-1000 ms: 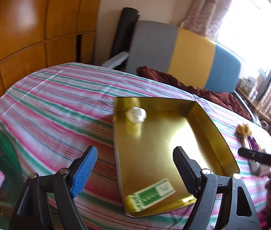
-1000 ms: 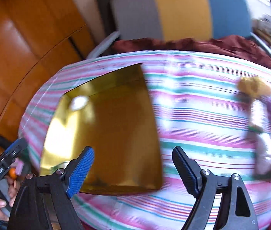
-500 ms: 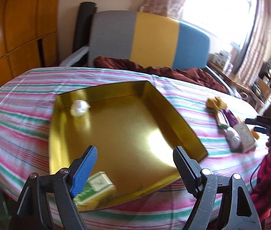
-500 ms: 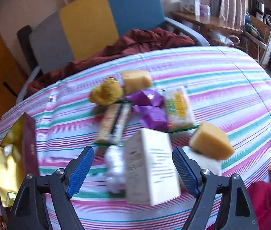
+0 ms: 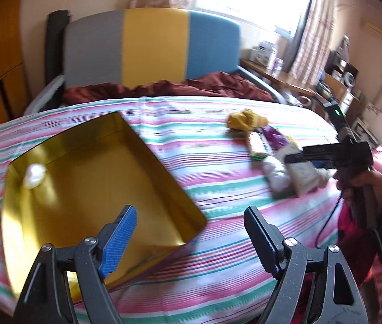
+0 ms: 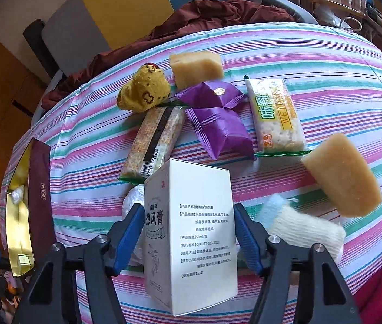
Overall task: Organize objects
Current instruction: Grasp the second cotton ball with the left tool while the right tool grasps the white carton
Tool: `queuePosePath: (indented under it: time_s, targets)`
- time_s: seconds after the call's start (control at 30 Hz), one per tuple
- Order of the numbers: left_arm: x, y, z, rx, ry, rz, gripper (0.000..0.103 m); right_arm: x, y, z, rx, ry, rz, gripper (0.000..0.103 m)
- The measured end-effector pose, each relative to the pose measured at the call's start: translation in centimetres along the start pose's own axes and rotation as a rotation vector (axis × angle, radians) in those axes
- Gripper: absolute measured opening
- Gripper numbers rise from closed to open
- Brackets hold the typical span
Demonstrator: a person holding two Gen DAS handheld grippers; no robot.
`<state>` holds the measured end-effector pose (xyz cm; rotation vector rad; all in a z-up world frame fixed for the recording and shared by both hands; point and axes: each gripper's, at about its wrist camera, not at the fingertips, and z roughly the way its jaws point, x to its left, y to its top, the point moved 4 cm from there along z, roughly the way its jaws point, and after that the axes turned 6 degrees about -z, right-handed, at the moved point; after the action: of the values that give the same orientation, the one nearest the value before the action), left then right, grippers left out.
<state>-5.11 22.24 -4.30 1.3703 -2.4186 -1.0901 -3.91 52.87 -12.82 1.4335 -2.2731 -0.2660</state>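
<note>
The right tool (image 6: 188, 232) brackets the white printed carton (image 6: 191, 232) on the striped tablecloth (image 6: 326, 62), fingers just beside its sides; contact unclear. Purple wrapped snacks (image 6: 218, 118) lie beyond the carton. The left tool (image 5: 191, 232) gapes wide, empty, over the gold metal tray (image 5: 88, 178).

On the white box (image 6: 191, 232) in front of you, you can read the big characters 热风膏, and in the small lines "50ml" and "三年". The yellow-green snack packet (image 6: 276, 117) shows "WEIZI" and large characters, and the grain bar wrapper (image 6: 154, 141) has a barcode whose digits are too small to read surely.
</note>
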Motion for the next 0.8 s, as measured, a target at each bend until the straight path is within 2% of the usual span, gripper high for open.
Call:
queuePosePath:
  time_s: [0.03,0.1,0.2,0.27,0.37,0.47,0.6,0.8]
  targets:
    - [-0.8,0.1,0.5,0.009,-0.008,0.012,0.082,-0.1,0.2,-0.2,-0.017,-0.002,0.001,0.056]
    - [-2.2,0.3,1.5,0.029,-0.023,0.028,0.082,-0.9,0.6,-1.4,-0.072,0.003,0.036,0.053]
    - [-4.2,0.6,3.1,0.057,-0.048,0.053,0.082,-2.7,1.4,-3.8,-0.193,0.027,0.116,0.053]
    - [-5.8,0.8,4.3,0.071,-0.054,0.078,0.082,-3.3,1.7,-4.2,-0.220,0.012,0.138,0.053]
    - [-7.8,1.0,6.3,0.086,-0.061,0.108,0.082,-2.8,1.9,-3.5,-0.187,-0.010,0.109,0.053]
    - [-9.2,1.5,8.6,0.116,-0.080,0.095,0.080,-2.1,1.6,-2.7,-0.155,-0.049,0.066,0.053]
    - [-11.1,2.1,11.6,0.154,-0.107,0.067,0.080,-2.5,1.3,-2.2,-0.128,-0.058,0.070,0.053]
    - [-13.6,3.1,15.3,0.164,-0.107,0.091,0.080,-2.6,1.2,-1.9,-0.108,-0.057,0.069,0.053]
